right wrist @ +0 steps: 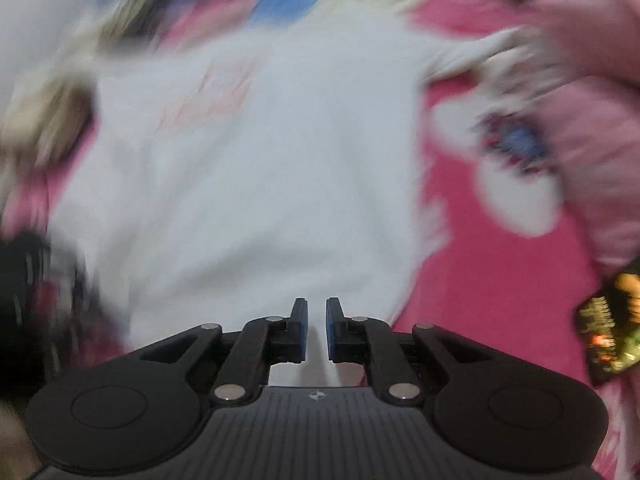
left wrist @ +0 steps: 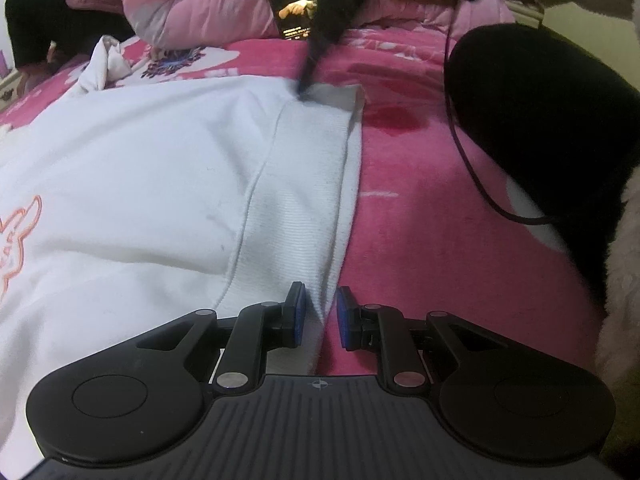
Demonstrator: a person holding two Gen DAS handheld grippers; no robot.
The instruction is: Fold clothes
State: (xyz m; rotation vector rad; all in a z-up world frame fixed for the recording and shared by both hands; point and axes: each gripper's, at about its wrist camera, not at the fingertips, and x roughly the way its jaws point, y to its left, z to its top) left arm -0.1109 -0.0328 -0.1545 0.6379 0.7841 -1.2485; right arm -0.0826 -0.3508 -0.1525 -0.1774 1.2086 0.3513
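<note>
Left wrist view: a white sweatshirt (left wrist: 140, 168) lies spread on a pink floral blanket (left wrist: 440, 208), its ribbed hem band (left wrist: 304, 184) running away from the camera along the garment's right edge. The left gripper (left wrist: 321, 318) sits at the near end of that hem; its jaws stand narrowly apart with a fold of the ribbed cloth rising between the blue pads (left wrist: 301, 312), and the left pad appears to press on it, so I read this as a pinch on the hem corner. At the far end of the hem a dark blurred shape, apparently the right gripper (left wrist: 316, 60), meets the cloth at the other corner. Beyond the hem lie a phone (left wrist: 289, 0) with a lit screen and a pink quilt (left wrist: 208, 4). A black cable (left wrist: 472, 168) trails over the blanket to the right of the hem.

Right wrist view: heavily blurred. The sweatshirt (right wrist: 248, 160) fills the middle, blanket (right wrist: 500, 280) to its right. The right gripper (right wrist: 317, 330) has its jaws nearly closed with white cloth in the slim gap; it seems to pinch the fabric, though the blur leaves that uncertain.

The step looks like the first fold, both hem corners taken. Next, both corners should be lifted together and carried toward the collar, keeping the hem taut and level.
</note>
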